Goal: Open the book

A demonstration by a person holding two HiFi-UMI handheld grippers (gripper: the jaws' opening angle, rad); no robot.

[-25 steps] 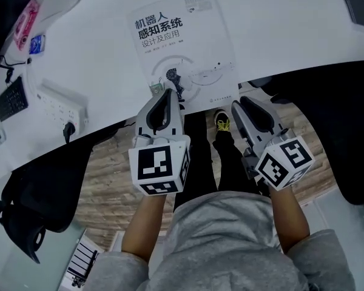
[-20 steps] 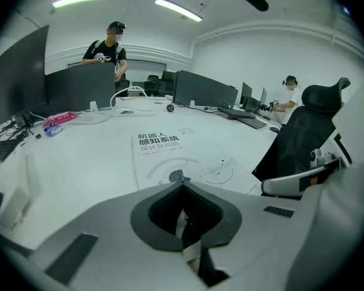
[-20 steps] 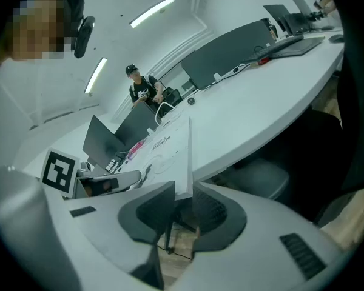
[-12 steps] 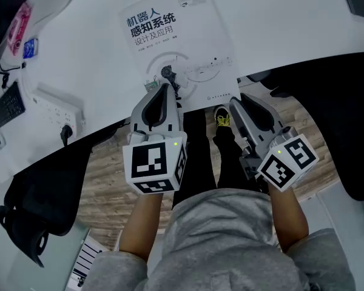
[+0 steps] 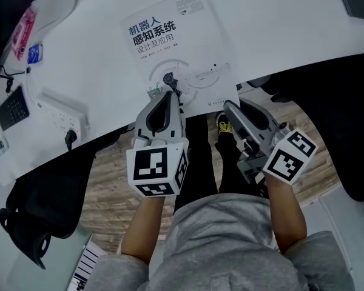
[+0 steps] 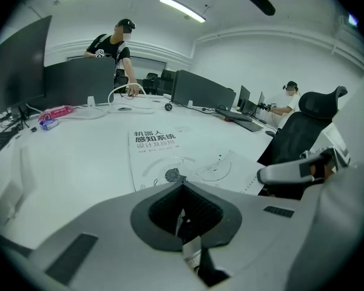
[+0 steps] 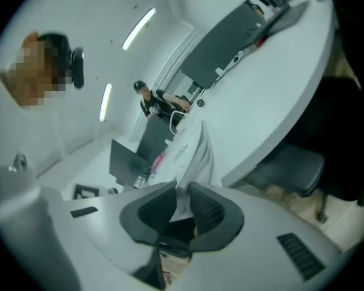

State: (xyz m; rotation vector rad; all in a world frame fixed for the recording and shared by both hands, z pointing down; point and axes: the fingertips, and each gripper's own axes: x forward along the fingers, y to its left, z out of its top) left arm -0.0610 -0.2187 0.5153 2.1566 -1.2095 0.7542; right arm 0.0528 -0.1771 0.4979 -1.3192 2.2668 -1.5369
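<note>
A closed white book point(image 5: 179, 47) with a dark printed title lies flat on the white table point(image 5: 279, 35), its near edge at the table's rim. My left gripper point(image 5: 165, 94) rests at the middle of that near edge; in the left gripper view its jaws point(image 6: 182, 183) are shut, with the book point(image 6: 164, 153) just beyond them. My right gripper point(image 5: 229, 105) is at the book's near right corner. Its jaws point(image 7: 183, 190) have just been closing, and the book's white corner point(image 7: 194, 153) runs between the pads, which sit against it.
A white power strip point(image 5: 64, 111), a black keyboard point(image 5: 12, 108) and a pink packet point(image 5: 23, 29) lie on the left of the table. A black office chair point(image 5: 42, 187) stands at lower left. My legs and a shoe point(image 5: 224, 126) show below the table's rim.
The right gripper has rolled, its marker cube tilting, and its tips have edged left onto the book's near right corner. The left gripper and the book have stayed put.
</note>
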